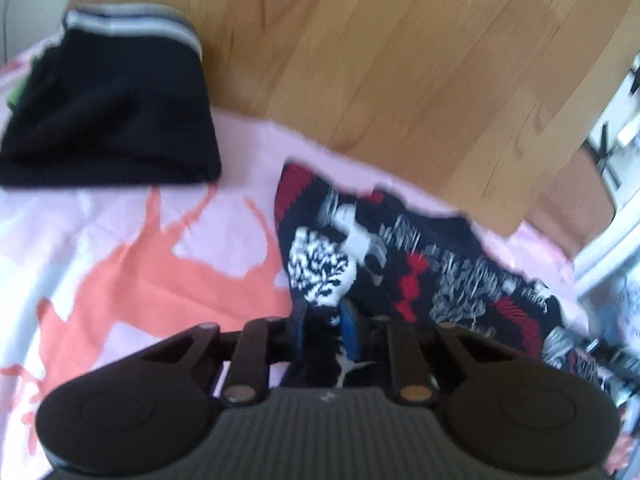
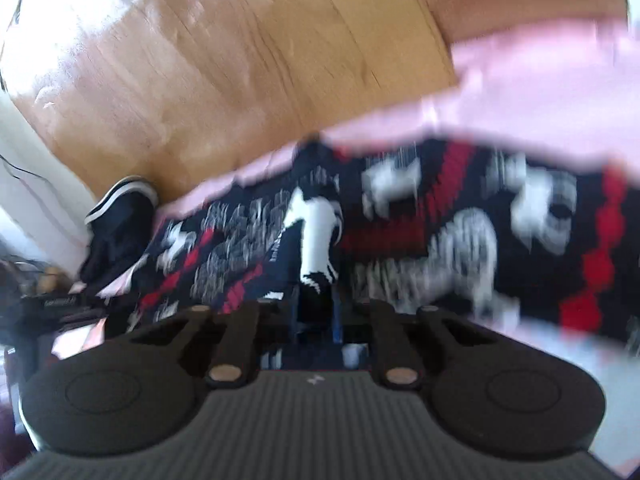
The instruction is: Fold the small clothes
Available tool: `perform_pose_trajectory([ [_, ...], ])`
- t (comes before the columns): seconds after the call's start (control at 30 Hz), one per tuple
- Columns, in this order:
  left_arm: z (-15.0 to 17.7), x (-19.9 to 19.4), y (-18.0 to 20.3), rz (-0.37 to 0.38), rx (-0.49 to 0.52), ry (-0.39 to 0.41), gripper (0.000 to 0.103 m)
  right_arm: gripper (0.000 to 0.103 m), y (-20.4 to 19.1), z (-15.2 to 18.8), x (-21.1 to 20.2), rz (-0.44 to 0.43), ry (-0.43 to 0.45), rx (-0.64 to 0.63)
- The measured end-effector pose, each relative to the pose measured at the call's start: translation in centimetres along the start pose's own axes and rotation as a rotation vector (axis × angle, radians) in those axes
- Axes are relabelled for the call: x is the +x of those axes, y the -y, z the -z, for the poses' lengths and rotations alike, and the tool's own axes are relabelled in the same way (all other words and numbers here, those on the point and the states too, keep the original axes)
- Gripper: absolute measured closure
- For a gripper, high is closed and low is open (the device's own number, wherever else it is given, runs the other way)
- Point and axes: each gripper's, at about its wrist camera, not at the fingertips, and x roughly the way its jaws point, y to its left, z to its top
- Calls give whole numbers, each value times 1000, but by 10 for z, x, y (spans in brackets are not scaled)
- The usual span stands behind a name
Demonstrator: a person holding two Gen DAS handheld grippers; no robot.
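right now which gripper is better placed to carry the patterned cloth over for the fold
Roughly even: the left gripper and right gripper each pinch the patterned cloth. Left has a slight edge, with bare pink sheet beside it.

No legible text, brand, number or sign anywhere in either view; heavy motion blur. Small pale mark on the ribbed grey housing (image 1: 326, 396) in the left wrist view, and again on the right wrist's housing (image 2: 314, 381): too small to read. Faint pale lettering on a dark object (image 2: 60, 303) at the left edge of the right wrist view: smeared, can't make it out.
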Motion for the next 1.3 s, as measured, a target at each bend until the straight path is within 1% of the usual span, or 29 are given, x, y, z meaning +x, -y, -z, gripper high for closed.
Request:
perform_pose_trajectory([
  [0.03, 1, -7, 1, 6, 5, 37, 89, 86, -13, -7, -11, 25, 93, -63],
  [0.07, 2, -12, 2, 12, 8, 70, 89, 85, -28, -12, -23, 63, 190, -156],
  [0.1, 4, -14, 4, 6, 9, 88, 88, 85, -42, -13, -28, 103, 250, -241],
  [0.13, 5, -12, 6, -22, 20, 90, 88, 83, -51, -12, -30, 141, 282, -303],
  [0.17, 7, -7, 9, -81, 44, 86, 87, 78, -56, -9, -25, 180, 288, -338],
  [0.2, 10, 1, 12, -141, 81, 72, 85, 70, -56, -4, -16, 217, 261, -357],
  [0.23, 14, 6, 11, -164, 99, 57, 77, 63, -52, 2, -4, 234, 191, -375],
  [0.27, 16, 6, 10, -163, 93, 64, 70, 59, -42, 9, 9, 241, 105, -368],
  [0.3, 16, 4, 9, -170, 88, 70, 69, 60, -29, 15, 17, 248, 45, -323],
  [0.33, 14, 3, 9, -167, 90, 65, 67, 60, -16, 19, 19, 236, 14, -263],
  [0.37, 13, 1, 7, -160, 84, 62, 64, 60, 0, 22, 18, 204, -5, -177],
  [0.43, 7, -1, 4, -150, 53, 52, 59, 60, 23, 23, 10, 162, -10, -38],
  [0.5, 1, -3, 1, -132, 36, 50, 59, 60, 38, 21, 1, 133, 7, 44],
  [0.53, -2, -2, 1, -131, 35, 48, 59, 60, 40, 19, -3, 123, 12, 68],
  [0.6, -11, 5, 4, -138, 42, 35, 59, 58, 42, 16, -4, 117, 9, 70],
  [0.7, -20, 19, 11, -156, 69, 11, 59, 58, 34, 14, 0, 172, 9, 25],
  [0.77, -25, 27, 14, -157, 68, -15, 59, 58, 34, 9, 7, 178, 27, 38],
  [0.83, -27, 33, 20, -153, 83, -20, 60, 58, 41, 7, 10, 214, 29, 59],
  [0.87, -28, 36, 22, -164, 92, -22, 64, 64, 44, 7, 17, 225, 9, 58],
  [0.9, -28, 39, 24, -174, 99, -22, 68, 87, 45, 9, 22, 241, 5, 35],
  [0.93, -27, 39, 25, -178, 105, -16, 75, 90, 42, 8, 24, 253, 2, -3],
  [0.97, -26, 38, 26, -175, 113, -6, 80, 97, 40, 5, 22, 255, 5, -18],
  [1.0, -25, 36, 26, -167, 114, 8, 82, 97, 39, 0, 17, 255, 38, -30],
  [1.07, -23, 35, 23, -157, 98, 32, 84, 97, 38, -13, 1, 335, 162, -71],
  [1.13, -19, 39, 22, -165, 99, 45, 84, 97, 51, -27, -8, 350, 219, -29],
  [1.17, -15, 40, 26, -182, 127, 64, 82, 97, 56, -31, -6, 355, 207, -26],
  [1.2, -12, 41, 31, -211, 168, 75, 82, 96, 62, -32, 2, 359, 162, -36],
  [1.27, -6, 43, 41, -252, 235, 85, 78, 92, 73, -27, 19, 372, 40, -24],
  [1.3, -4, 43, 43, -268, 260, 87, 76, 90, 79, -22, 20, 389, 9, -4],
])
